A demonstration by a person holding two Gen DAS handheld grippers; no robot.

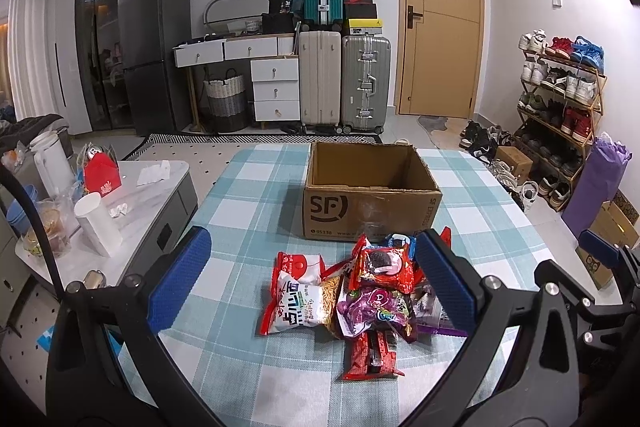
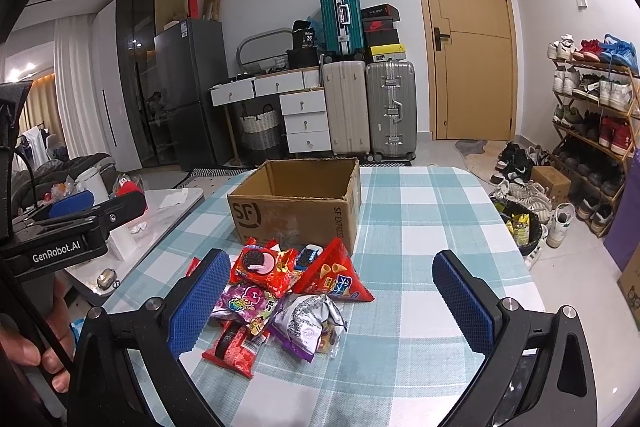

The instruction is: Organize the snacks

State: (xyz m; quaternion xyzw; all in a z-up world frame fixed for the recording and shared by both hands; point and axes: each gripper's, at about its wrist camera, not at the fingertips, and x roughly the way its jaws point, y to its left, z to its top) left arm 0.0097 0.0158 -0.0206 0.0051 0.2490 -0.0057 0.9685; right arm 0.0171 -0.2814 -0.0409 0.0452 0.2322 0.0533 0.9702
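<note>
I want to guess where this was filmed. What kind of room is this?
Most likely a living room in someone's home: a shoe rack stands by the door, suitcases are stacked by the wall, and there is a fridge.

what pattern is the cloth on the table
Teal-and-white checked tablecloth, clearest in the right wrist view.

Snack packets (image 1: 360,295) heaped before open cardboard box (image 1: 370,189)

One open cardboard box (image 1: 372,203) and a pile of roughly seven snack packets (image 1: 360,299) sit on the table (image 1: 256,367).
</note>
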